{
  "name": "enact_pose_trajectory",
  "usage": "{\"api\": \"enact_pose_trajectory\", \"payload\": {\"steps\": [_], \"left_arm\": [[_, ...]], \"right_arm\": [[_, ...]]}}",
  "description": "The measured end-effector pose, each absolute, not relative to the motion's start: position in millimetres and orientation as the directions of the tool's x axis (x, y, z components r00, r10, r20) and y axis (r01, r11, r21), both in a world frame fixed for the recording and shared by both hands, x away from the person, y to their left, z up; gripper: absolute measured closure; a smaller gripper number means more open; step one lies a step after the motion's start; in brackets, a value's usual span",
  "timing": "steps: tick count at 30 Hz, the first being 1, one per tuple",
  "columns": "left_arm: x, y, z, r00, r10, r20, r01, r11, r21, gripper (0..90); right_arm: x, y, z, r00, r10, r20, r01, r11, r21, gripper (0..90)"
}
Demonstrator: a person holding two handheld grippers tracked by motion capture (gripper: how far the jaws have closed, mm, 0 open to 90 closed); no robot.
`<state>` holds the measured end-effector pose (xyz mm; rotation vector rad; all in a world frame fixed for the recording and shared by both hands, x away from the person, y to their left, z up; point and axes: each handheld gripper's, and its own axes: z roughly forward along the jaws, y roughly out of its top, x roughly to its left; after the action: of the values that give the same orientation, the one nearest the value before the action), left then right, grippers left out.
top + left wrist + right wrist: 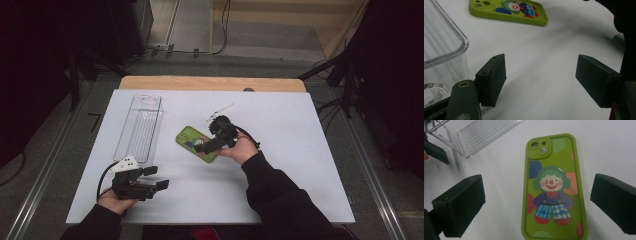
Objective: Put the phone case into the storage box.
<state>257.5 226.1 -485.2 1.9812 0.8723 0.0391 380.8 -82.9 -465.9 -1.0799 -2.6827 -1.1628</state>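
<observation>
Green clown-print phone case (pixel 554 187)

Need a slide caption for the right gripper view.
Open right gripper poised over a green clown-print phone case lying flat on the white table, clear plastic box nearby.

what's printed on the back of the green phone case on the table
A cartoon clown on the lime-green phone case, with coloured blobs around it; clearest in the right gripper view.
</observation>
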Motion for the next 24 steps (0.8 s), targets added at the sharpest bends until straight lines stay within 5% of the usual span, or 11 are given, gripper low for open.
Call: {"api": "enact_pose_trajectory", "payload": {"steps": [24], "left_arm": [[257.3, 226.7, -485.1, 0.749, 0.586, -0.310, 0.559, -0.308, 0.770, 24.9]], "right_arm": [[397.9, -71.8, -495.8, -0.752, 0.614, 0.240, 0.618, 0.528, 0.583, 0.0]]}}
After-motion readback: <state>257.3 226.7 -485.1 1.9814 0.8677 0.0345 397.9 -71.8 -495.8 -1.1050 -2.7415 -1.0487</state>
